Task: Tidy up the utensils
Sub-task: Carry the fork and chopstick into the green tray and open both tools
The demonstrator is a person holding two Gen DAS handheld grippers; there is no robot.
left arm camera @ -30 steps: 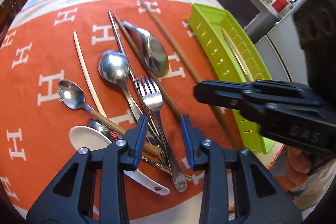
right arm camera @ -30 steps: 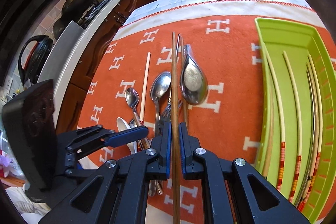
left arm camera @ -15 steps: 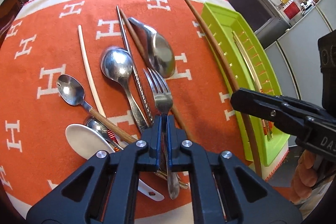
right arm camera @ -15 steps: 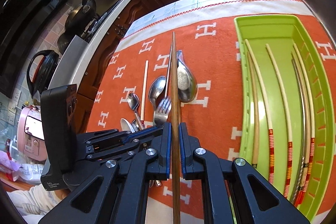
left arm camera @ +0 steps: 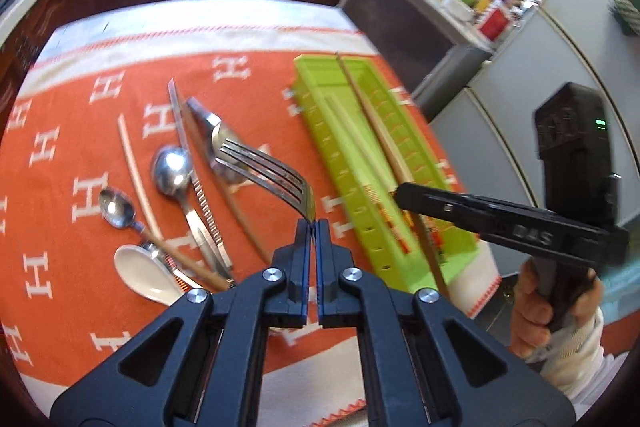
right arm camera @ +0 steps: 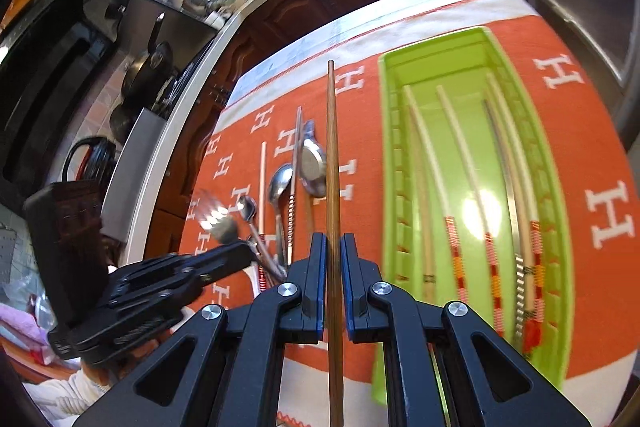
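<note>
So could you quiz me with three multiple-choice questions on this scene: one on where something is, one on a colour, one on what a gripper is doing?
1. Where do the cream chopsticks with red bands lie?
A on the cloth
B in the tray
C in a pan

2. What colour is the tray?
A lime green
B blue
C white

3. What is the left gripper doing?
A hanging open
B clamping a fork
C clamping a spoon

Answers:
1 B: the banded chopsticks lie inside the tray.
2 A: its walls are lime green.
3 B: the left gripper is shut on the fork, lifted off the orange cloth.

The fork is motion-blurred; the brown chopstick leaves the bottom edge.
</note>
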